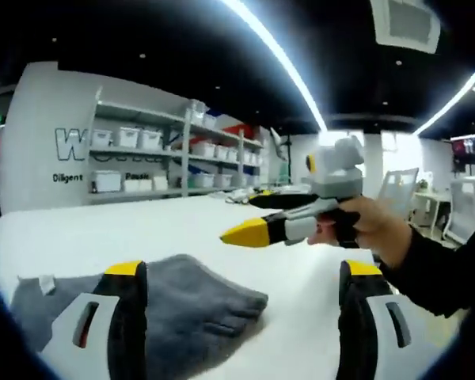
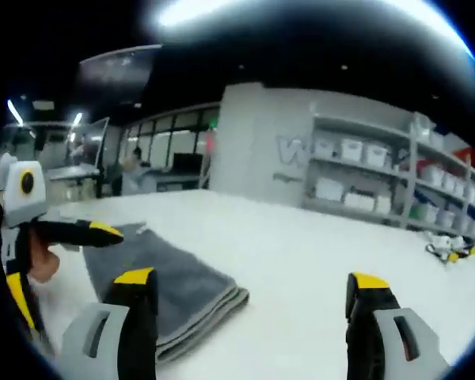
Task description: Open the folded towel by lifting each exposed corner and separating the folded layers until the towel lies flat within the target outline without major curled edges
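A folded grey towel (image 1: 191, 305) lies on the white table (image 1: 142, 229), its stacked layers showing at the near edge (image 2: 198, 313). A small white tag (image 1: 46, 283) sits on its left part. My left gripper (image 1: 244, 271) is open and hovers just above the towel, its left jaw in front of the cloth. My right gripper (image 2: 252, 281) is also open, with the towel by its left jaw. In the left gripper view, the right gripper (image 1: 253, 215) comes in from the right, held by a hand (image 1: 376, 228) above the table. The left gripper (image 2: 63, 257) appears beside the towel's far end.
Grey shelves with white bins (image 1: 142, 138) (image 2: 364, 150) stand behind the table. Small yellow-and-black objects (image 2: 447, 249) lie at the table's far edge. Chairs (image 1: 400, 190) and desks are to the side. A person (image 2: 131, 165) sits far in the background.
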